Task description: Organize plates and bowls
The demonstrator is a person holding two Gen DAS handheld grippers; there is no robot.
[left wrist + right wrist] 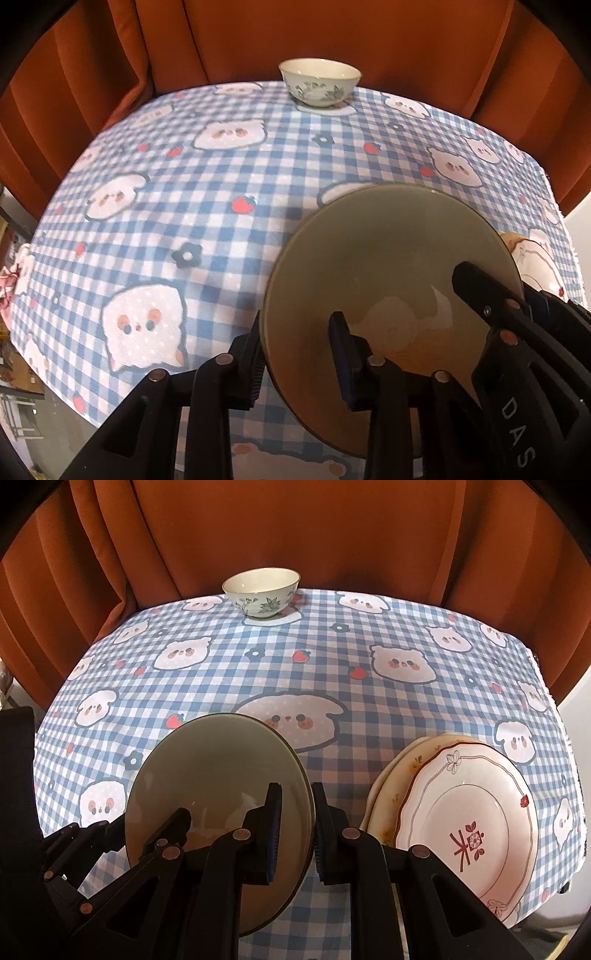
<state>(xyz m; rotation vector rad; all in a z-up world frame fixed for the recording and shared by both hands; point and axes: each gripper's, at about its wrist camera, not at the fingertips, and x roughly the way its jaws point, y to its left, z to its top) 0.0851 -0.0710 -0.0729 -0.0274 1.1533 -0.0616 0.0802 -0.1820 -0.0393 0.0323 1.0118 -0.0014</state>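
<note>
- Holding the green plate [218, 794] between them, both grippers sit at its rims: the right gripper [295, 834] pinches the plate's right rim hard, while the left gripper [299, 354] straddles the opposite rim with its jaws slightly parted, pads seemingly not pressing.
- Judging from that, the step in hand is a handover or set-down near the table's front edge, left of the stacked plates [465, 823] at the front right corner.
- Next move likely calls for carrying the green plate onto that stack, level, with only one grip letting go.
- The bowl [261, 592] stands alone at the table's far edge.
- Hard to tell: whether the green plate touches the tablecloth [369, 716]; its near rim is hidden behind the grippers.
</note>
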